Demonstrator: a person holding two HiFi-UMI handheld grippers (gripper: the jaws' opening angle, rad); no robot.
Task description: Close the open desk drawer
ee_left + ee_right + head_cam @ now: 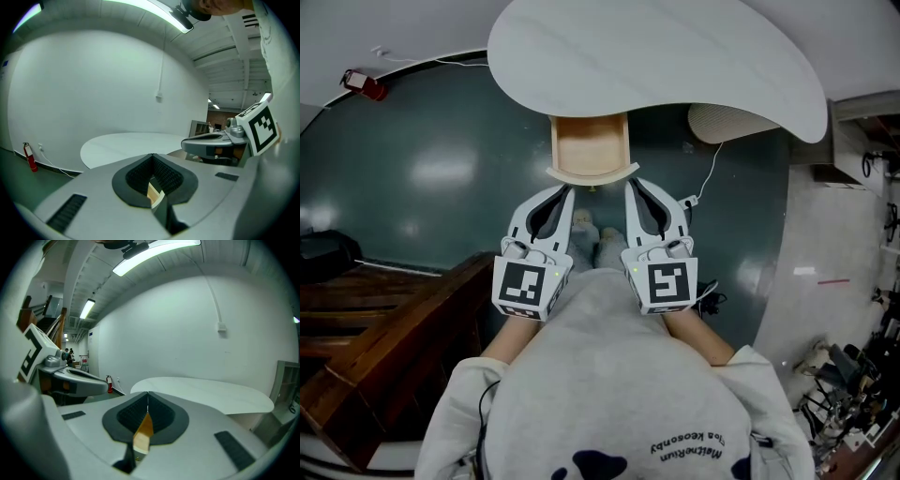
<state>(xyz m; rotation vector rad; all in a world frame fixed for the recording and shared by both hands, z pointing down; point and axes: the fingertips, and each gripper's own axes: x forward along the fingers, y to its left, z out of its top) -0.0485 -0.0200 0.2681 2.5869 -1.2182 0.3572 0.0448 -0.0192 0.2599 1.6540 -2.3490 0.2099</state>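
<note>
The open wooden drawer [591, 148] sticks out from under the white desk top [675, 56], its pale curved front [592, 174] facing me. My left gripper [569, 191] and right gripper [630, 186] are side by side just short of that front, one near each corner; I cannot tell whether they touch it. Both are shut with nothing held. In the left gripper view, the left gripper [152, 155] has its jaws meeting at the tip, and a sliver of drawer wood [153, 191] shows through the gap below. The right gripper [148, 393] looks the same, with drawer wood [143, 432] below its tip.
Dark green floor [441, 187] lies under the desk. A dark wooden structure [384, 328] stands at the lower left, a red fire extinguisher [364, 84] by the far wall, a pale round bin [731, 122] and a white cable [710, 178] right of the drawer.
</note>
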